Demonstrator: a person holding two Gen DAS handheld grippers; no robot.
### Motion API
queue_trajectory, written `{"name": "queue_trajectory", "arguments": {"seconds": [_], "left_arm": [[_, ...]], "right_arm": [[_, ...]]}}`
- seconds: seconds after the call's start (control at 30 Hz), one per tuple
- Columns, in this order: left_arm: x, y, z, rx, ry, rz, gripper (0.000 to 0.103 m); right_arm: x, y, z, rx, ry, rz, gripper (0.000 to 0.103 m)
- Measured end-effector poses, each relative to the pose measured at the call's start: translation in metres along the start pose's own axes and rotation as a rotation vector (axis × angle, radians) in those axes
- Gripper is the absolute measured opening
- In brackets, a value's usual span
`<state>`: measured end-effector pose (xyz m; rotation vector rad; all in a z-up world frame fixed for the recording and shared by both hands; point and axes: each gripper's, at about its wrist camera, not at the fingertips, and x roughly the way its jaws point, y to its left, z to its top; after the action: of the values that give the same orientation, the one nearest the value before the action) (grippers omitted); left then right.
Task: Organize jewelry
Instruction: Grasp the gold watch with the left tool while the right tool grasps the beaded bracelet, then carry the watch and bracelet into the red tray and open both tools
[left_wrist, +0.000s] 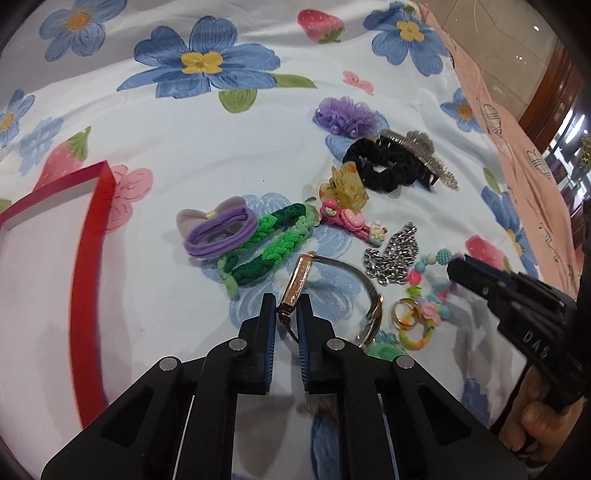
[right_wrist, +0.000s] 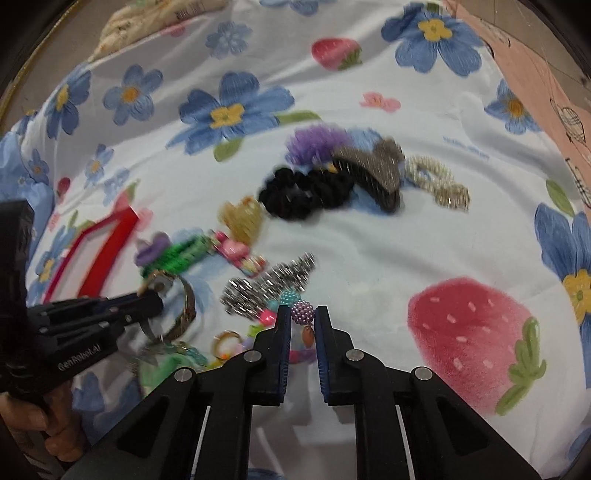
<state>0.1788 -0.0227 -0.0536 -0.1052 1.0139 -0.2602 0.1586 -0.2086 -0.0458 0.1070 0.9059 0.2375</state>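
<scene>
Gripping a rose-gold watch (left_wrist: 293, 286) by its case, the left gripper (left_wrist: 288, 301) works above a floral sheet (left_wrist: 184, 155). The right gripper (right_wrist: 303, 314) is clenched on a beaded bracelet (right_wrist: 303, 312). Only the right wrist view shows the pearl clip (right_wrist: 436, 181) behind the black scrunchie (right_wrist: 303, 192).

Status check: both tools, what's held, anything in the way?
Left tool shut on watch. Right tool shut on bead bracelet. Rings and silver chain crowd both.
</scene>
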Motion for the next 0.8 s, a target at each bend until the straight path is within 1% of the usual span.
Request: {"name": "queue_trajectory", "arguments": {"seconds": [0.17,0.3,0.5,0.8], "left_arm": [[-0.028,0.012,-0.004,-0.034,-0.042,-0.011,0.009],[-0.050,0.026,-0.010,-0.065,-0.074,-0.001,0.009],[-0.077,0.058,-0.021,-0.125,-0.112,0.033,0.009],[-0.104,0.107,-0.035,-0.203,-0.146,0.094,0.009]], "right_arm": [[-0.023,0.014,0.014,-0.011,-0.059,0.037,0.012],[-0.036,0.028,0.021,-0.020,-0.089,0.070,0.012],[-0.040,0.057,0.024,-0.052,-0.095,0.128,0.012],[-0.028,0.115,0.025,-0.120,-0.065,0.247,0.012]]}}
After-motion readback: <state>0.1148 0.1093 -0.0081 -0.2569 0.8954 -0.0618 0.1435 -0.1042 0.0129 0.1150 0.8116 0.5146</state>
